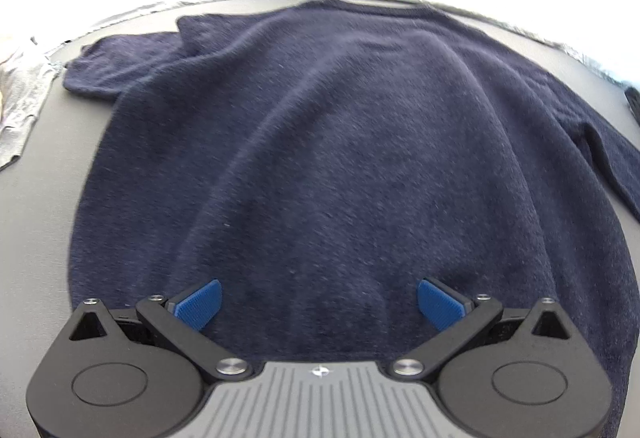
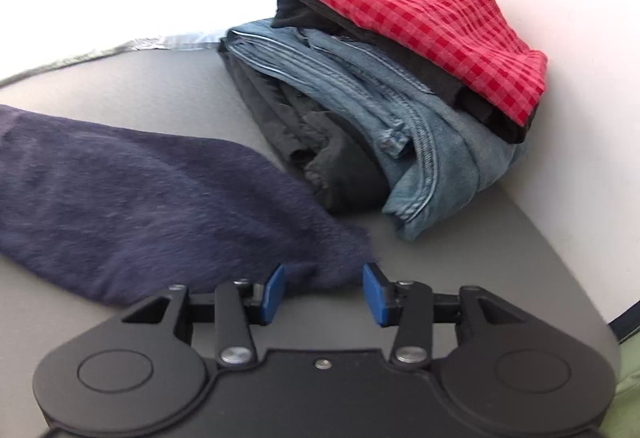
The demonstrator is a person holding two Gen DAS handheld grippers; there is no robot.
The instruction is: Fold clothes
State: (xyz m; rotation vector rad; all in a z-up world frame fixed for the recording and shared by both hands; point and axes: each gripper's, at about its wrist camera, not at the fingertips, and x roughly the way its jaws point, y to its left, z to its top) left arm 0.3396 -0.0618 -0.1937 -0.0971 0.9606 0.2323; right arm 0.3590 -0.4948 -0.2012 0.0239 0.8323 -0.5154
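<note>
A navy knit sweater [image 1: 340, 142] lies spread flat on the grey table, its neckline at the far edge and a sleeve folded out at the upper left. My left gripper [image 1: 319, 304] hovers over the sweater's near hem, open wide, nothing between its blue pads. In the right wrist view one navy sleeve [image 2: 152, 198] stretches in from the left, its cuff end lying between the blue pads of my right gripper [image 2: 324, 292]. That gripper is open, the pads standing apart on either side of the cuff.
A pile of folded clothes sits at the back right: a red checked shirt [image 2: 420, 18] on top, black cloth, blue jeans [image 2: 400, 142] and a dark grey garment underneath. A grey garment [image 1: 20, 98] lies at the table's left edge. Bare grey table [image 2: 460, 278] surrounds the cuff.
</note>
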